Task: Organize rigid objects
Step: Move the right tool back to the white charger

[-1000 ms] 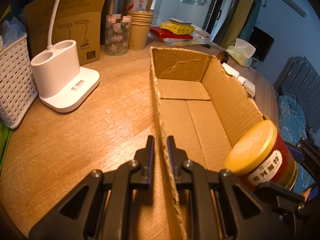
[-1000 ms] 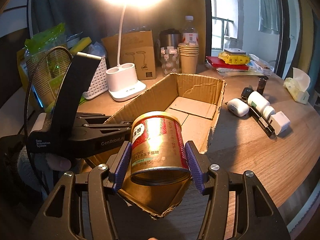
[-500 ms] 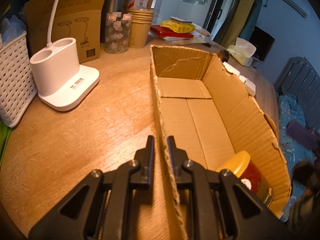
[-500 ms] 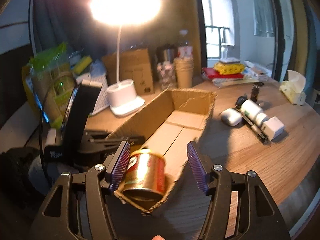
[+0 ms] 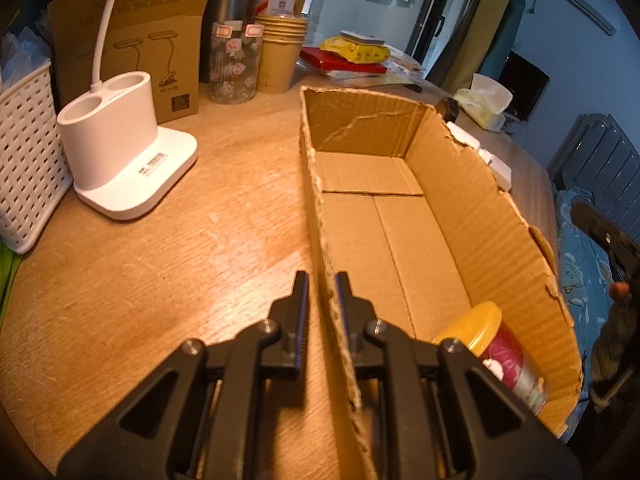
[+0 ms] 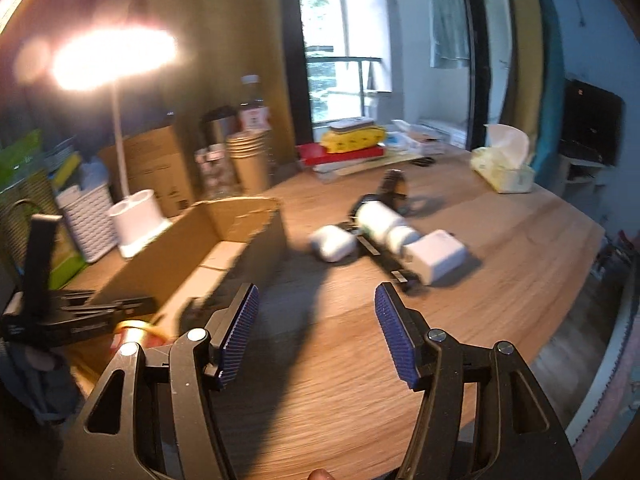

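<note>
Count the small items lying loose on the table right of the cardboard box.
5, clustered together: white earbud case, white bottle lying on its side, white charger block, flat black bar under the bottle, and dark object behind. Blur may hide others.

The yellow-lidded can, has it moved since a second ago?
Yes. The can was held above the cardboard box's near right rim; it now rests inside the box at that near corner, clear of the open right tool.
</note>
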Tool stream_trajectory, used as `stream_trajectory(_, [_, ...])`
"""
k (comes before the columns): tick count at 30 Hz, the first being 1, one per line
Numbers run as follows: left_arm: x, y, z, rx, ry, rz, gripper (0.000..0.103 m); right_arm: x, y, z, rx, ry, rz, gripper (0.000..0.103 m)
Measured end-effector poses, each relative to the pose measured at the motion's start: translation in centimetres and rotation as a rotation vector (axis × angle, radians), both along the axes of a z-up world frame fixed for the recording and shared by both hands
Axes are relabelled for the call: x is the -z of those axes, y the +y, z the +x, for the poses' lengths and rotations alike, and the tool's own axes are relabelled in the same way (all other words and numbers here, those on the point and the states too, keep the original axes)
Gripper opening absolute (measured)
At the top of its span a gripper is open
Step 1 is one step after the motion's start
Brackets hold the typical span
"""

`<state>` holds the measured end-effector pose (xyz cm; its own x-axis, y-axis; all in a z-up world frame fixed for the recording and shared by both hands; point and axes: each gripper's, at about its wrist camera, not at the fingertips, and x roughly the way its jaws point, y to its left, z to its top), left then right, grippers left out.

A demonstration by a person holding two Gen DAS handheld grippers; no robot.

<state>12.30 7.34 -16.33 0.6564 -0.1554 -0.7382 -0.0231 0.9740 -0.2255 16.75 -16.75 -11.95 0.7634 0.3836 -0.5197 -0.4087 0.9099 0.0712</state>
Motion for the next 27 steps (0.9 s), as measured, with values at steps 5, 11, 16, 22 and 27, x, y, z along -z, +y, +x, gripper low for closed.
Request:
stream_trajectory(5, [0.1, 0.1, 0.1, 0.002, 0.003, -0.003, 0.014, 0.6, -1.2, 1.9, 0.049, -0.019, -0.041, 0.064])
stream_trajectory(11, [0.1, 0.1, 0.1, 0.003, 0.005, -0.006, 0.014, 1.0, -2.8, 4.5, 0.07, -0.04, -0.067, 0.066])
stream_trajectory(16, [0.1, 0.1, 0.1, 0.003, 0.005, -0.006, 0.014, 1.2, -3.4, 6.4, 0.081, -0.06, -0.102, 0.072])
stream_trajectory(22, [0.1, 0.1, 0.0, 0.004, 0.007, -0.008, 0.014, 2.0, -3.9, 8.4, 0.076, -0.063, -0.146, 0.072])
stream_trajectory(27, [0.1, 0.1, 0.0, 0.004, 0.007, -0.008, 0.014, 2.3, -4.3, 10.1, 0.072, -0.054, -0.155, 0.072])
